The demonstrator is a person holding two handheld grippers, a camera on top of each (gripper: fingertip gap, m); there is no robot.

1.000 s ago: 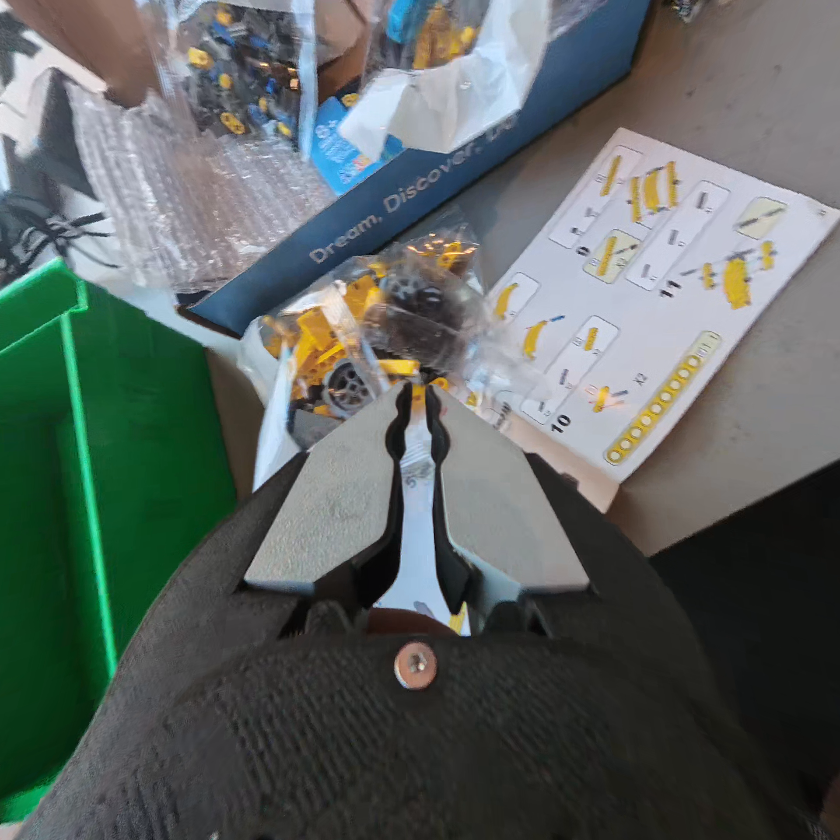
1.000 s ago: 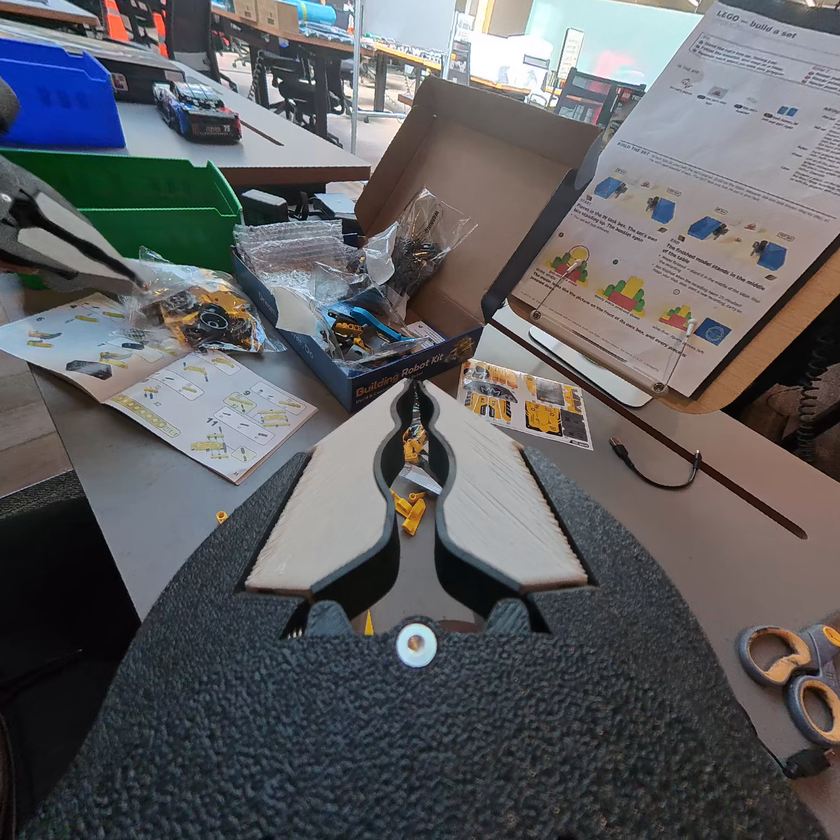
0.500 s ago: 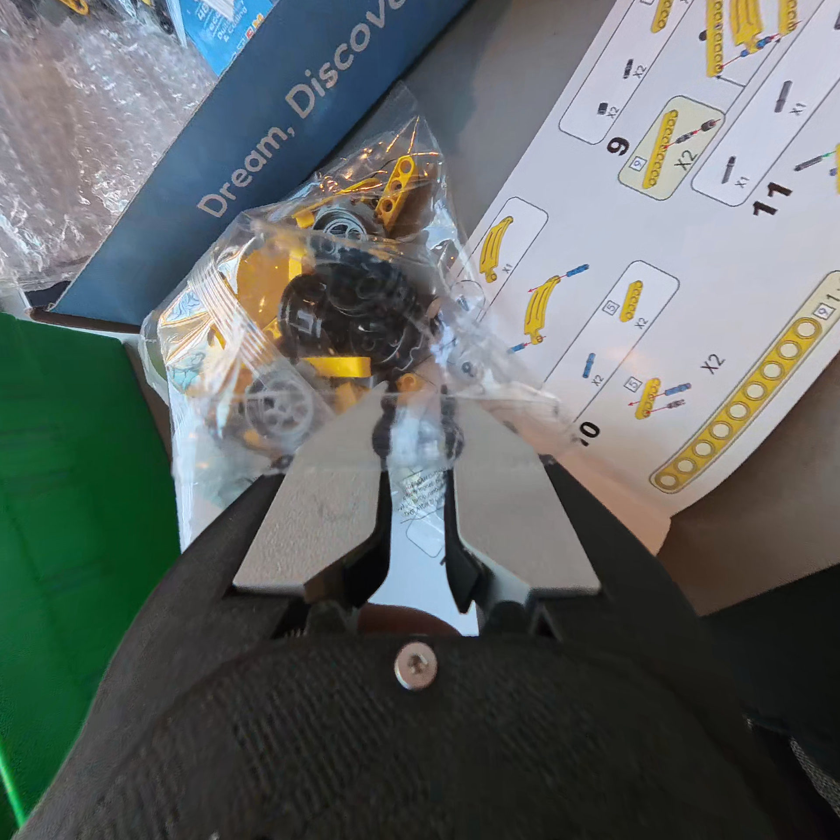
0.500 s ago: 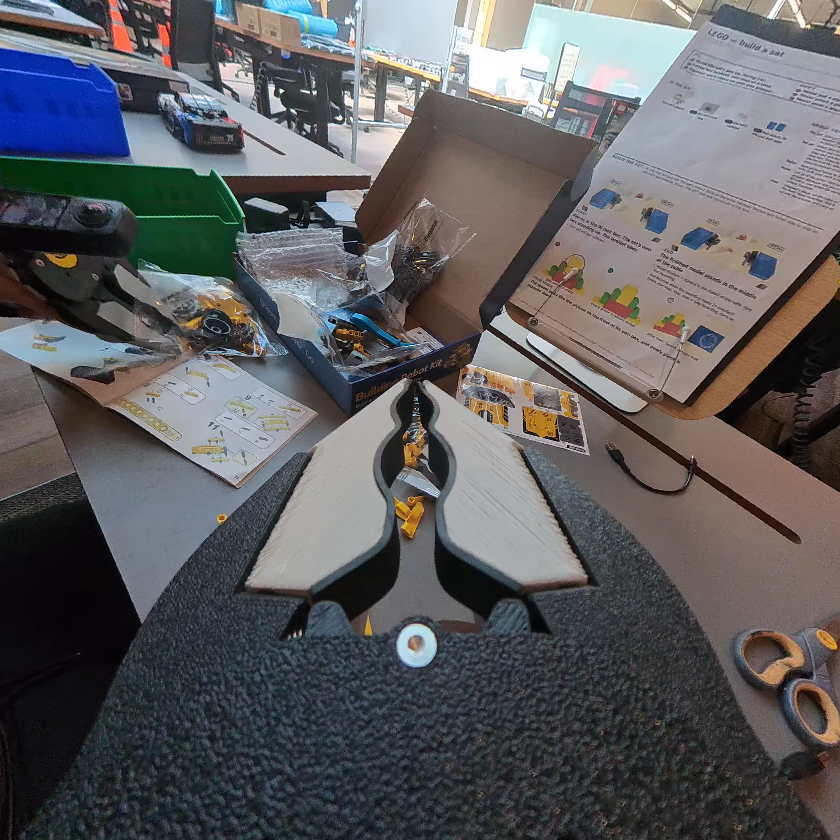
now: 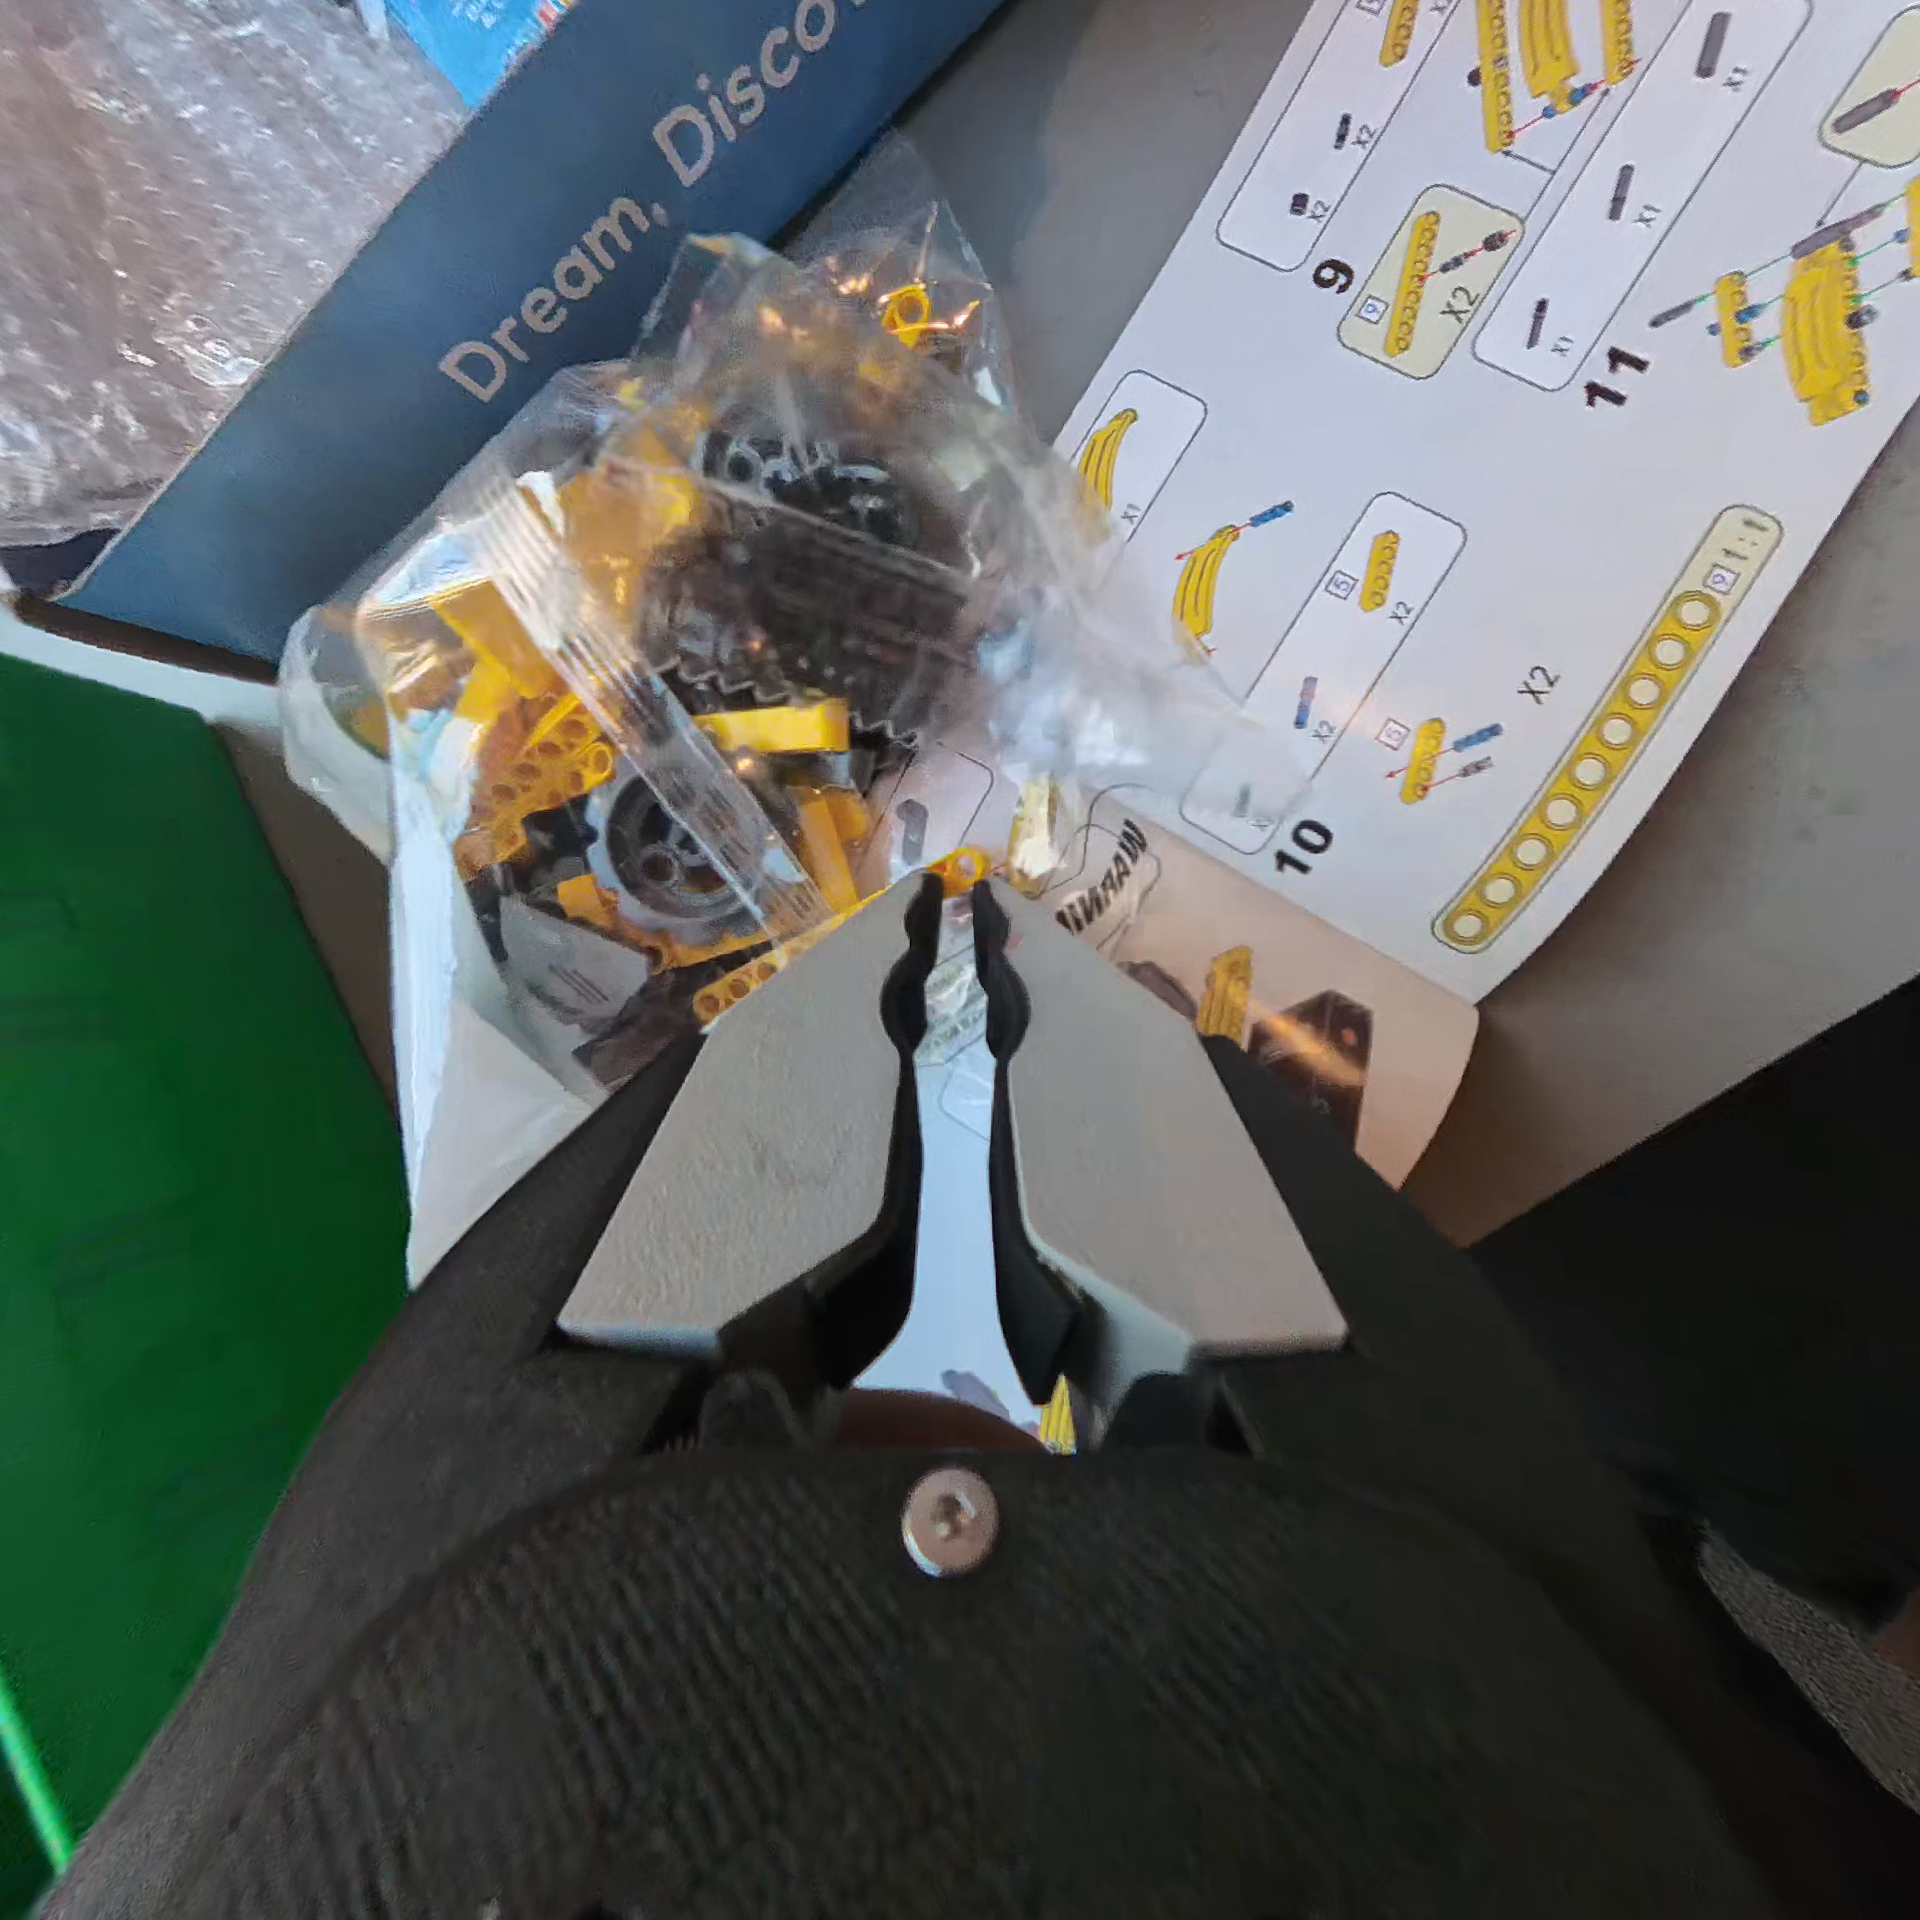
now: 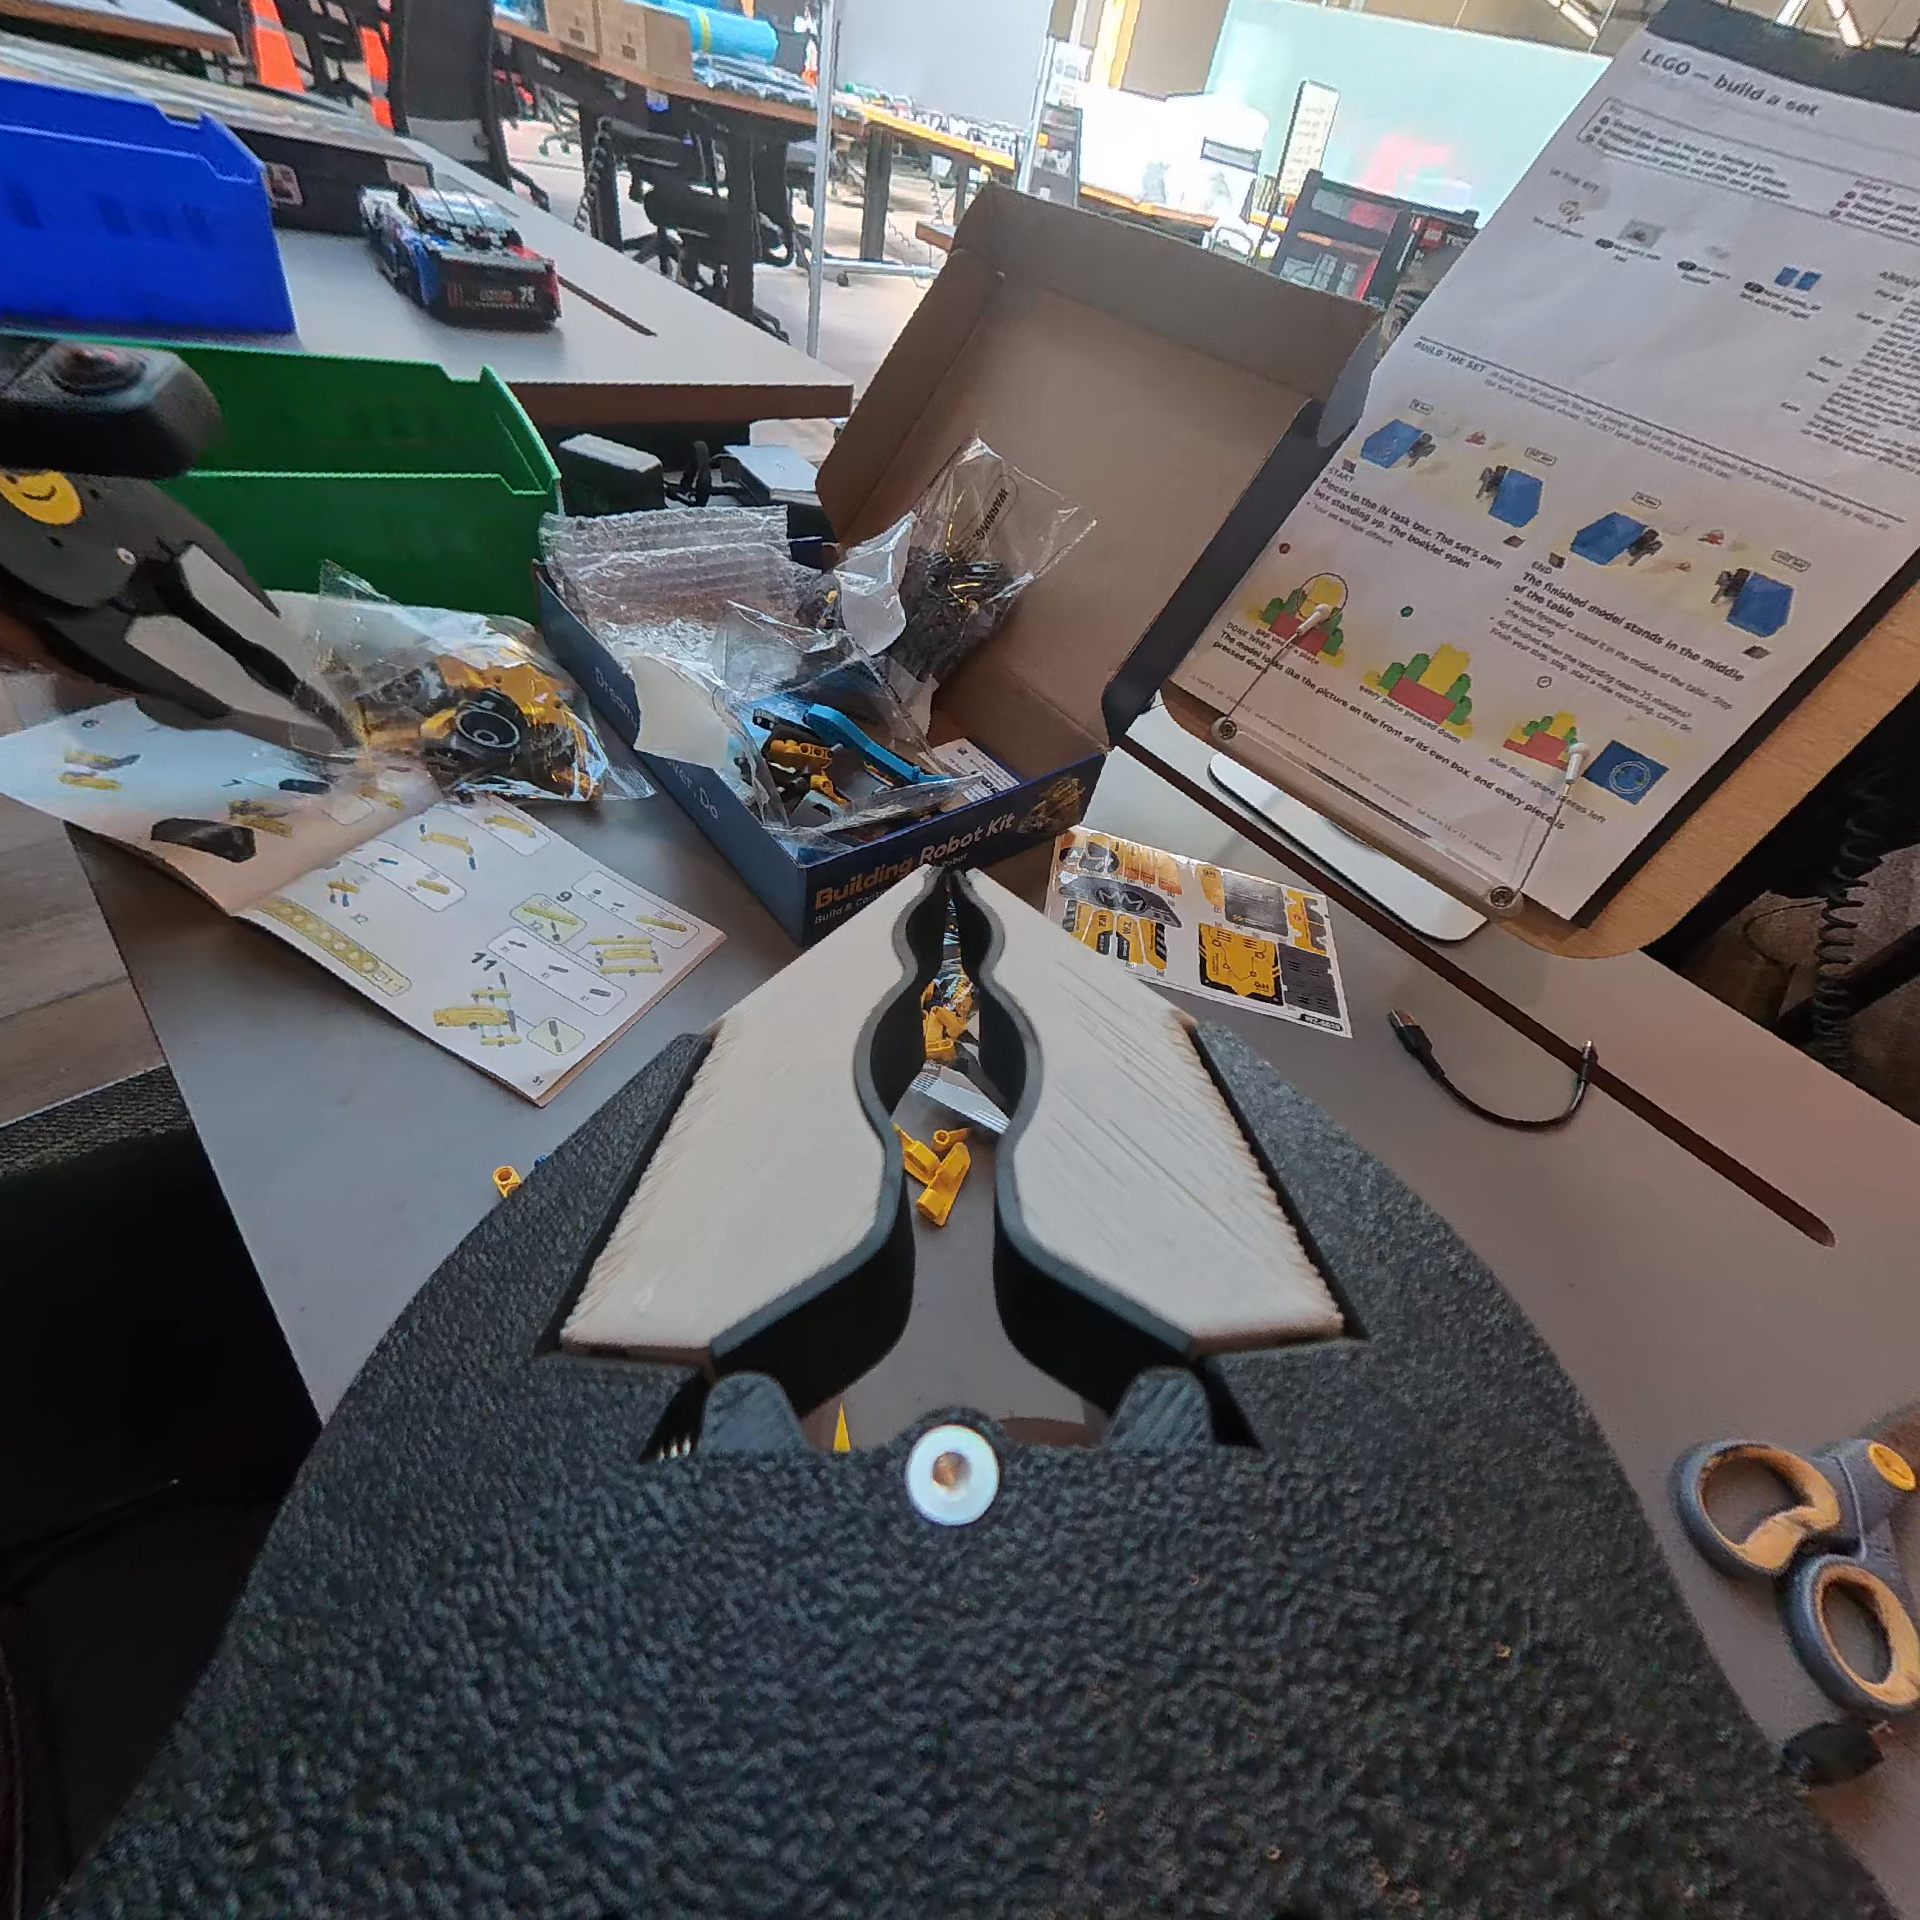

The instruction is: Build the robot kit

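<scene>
Just beside the blue kit box, the left gripper, jaws nearly closed, pinches the clear parts bag by its near edge, so the hold should stay firm on the slippery film; the right gripper hangs almost closed and empty.

Open workshop hall: rows of long tables, black office chairs, daylight.

Print on blue box, instr. booklet, sticker sheet, stand sheet; not quoted.

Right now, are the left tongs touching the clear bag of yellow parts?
Touching: the left wrist view shows the left tongs nearly closed on the clear bag edge.
</scene>
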